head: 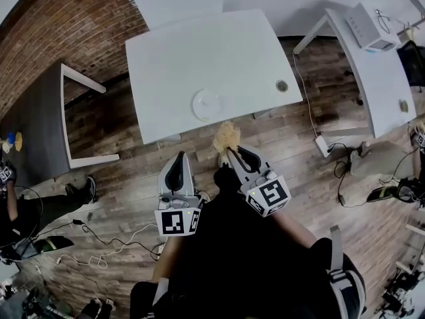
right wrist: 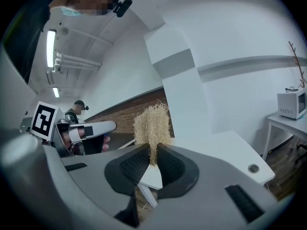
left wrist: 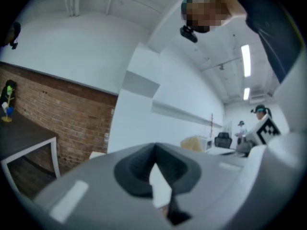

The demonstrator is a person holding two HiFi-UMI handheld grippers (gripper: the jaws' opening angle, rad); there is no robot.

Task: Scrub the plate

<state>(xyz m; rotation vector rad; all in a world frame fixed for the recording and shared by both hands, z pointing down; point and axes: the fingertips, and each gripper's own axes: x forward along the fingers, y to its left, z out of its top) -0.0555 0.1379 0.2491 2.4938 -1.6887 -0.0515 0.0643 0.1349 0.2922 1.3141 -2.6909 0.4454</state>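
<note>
The plate (head: 207,104) lies flat near the front edge of the white table (head: 172,52), with nothing touching it. Both grippers are held short of the table, over the floor, pointing towards it. The right gripper (head: 229,153) is nearest the plate and is clamped on a straw-coloured fibre scrubber (head: 227,135). The tuft stands up out of the pinched jaws, just off the table's front edge and apart from the plate. The left gripper (head: 179,158) hangs beside it, further from the plate. Its jaws are pressed together at the tips with nothing between them.

The tabletop carries a round cable hole (head: 282,85) near its right corner. Below is a dark wood plank floor (head: 133,131) with cables (head: 99,244) trailing across it. A brick wall (head: 60,25) stands at the left and a dark side table (head: 36,111) in front of it. A second white desk (head: 378,78) at the right bears a white box-shaped appliance (head: 372,26).
</note>
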